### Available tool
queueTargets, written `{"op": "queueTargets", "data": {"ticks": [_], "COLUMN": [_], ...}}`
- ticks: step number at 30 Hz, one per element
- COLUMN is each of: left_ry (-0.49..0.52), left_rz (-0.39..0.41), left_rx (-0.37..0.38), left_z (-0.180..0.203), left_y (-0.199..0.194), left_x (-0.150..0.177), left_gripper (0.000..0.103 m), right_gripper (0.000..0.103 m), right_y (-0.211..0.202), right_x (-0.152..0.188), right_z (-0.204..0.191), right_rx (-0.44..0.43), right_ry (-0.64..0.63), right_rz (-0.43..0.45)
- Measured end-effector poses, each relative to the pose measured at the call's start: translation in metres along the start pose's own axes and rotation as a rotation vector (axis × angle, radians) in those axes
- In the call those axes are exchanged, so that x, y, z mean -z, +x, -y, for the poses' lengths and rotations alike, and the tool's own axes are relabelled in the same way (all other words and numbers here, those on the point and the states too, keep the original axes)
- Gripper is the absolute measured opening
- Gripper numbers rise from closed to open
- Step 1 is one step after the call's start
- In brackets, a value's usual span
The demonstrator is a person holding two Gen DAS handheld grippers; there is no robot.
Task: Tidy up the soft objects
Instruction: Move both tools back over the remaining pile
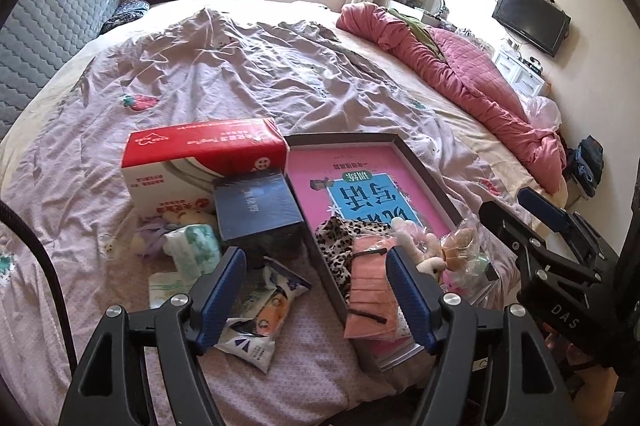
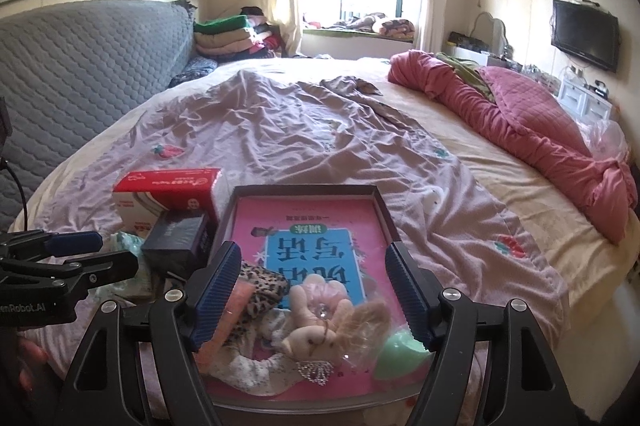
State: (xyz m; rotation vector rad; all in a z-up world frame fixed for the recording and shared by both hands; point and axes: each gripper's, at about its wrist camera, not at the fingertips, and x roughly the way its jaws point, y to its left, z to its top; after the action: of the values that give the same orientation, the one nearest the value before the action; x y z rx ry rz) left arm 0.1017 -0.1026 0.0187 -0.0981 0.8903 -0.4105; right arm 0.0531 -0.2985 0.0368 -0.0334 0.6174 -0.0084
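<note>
A dark-rimmed tray lies on the bed with a pink book in it. At its near end sit a leopard scrunchie, a folded pink mask, a small plush toy and a green ball. My left gripper hovers open over the tray's left rim and loose wipe packets. Above the tray's near end my right gripper stands open, gripping nothing.
A red tissue box and a dark blue box stand left of the tray, with a green-white tissue pack in front. A rolled pink quilt lies at the right, a grey padded headboard at the left.
</note>
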Motion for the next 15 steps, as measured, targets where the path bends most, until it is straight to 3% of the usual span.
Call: {"op": "queueTargets", "data": {"ticks": [15], "left_ry": [-0.091], "left_rz": [0.047], "left_rx": [-0.077], "left_z": [-0.054], "left_y": [-0.020], "left_x": [-0.010], "left_gripper": [0.072], "right_gripper": [0.076], "right_y": [0.001], "right_x": [-0.005], "right_z": [-0.046], "right_rx": [-0.058], "right_ry": [-0.086], "right_rz": [-0.009]}}
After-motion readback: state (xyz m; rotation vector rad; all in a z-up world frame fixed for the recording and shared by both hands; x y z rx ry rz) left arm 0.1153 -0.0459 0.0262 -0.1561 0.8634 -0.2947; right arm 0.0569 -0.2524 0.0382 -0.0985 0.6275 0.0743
